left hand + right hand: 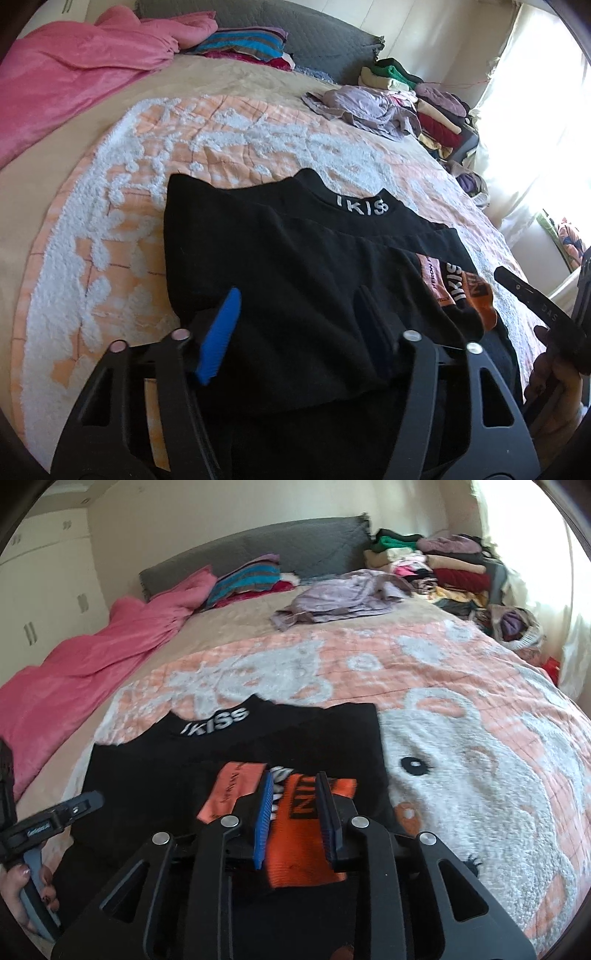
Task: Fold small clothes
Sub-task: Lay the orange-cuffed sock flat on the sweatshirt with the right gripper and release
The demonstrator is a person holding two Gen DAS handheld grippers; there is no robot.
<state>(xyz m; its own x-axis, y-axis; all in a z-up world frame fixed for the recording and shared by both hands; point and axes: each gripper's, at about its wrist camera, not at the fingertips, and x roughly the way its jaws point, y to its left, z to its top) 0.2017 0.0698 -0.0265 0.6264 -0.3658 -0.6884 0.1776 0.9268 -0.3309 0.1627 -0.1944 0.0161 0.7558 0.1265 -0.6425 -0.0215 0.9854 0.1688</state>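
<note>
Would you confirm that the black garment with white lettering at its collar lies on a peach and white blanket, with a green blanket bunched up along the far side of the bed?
Not quite: the bunched blanket is pink, not green, as the right wrist view shows. The black garment with white collar lettering does lie on the peach and white blanket.

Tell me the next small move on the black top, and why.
Probably close the left tool on the near hem of the black top and lift it toward the collar. Its pads sit apart over that hem, not pinching. The right tool stands slightly open over the orange print, gripping nothing, and the top looks only partly folded on the blanket.
</note>
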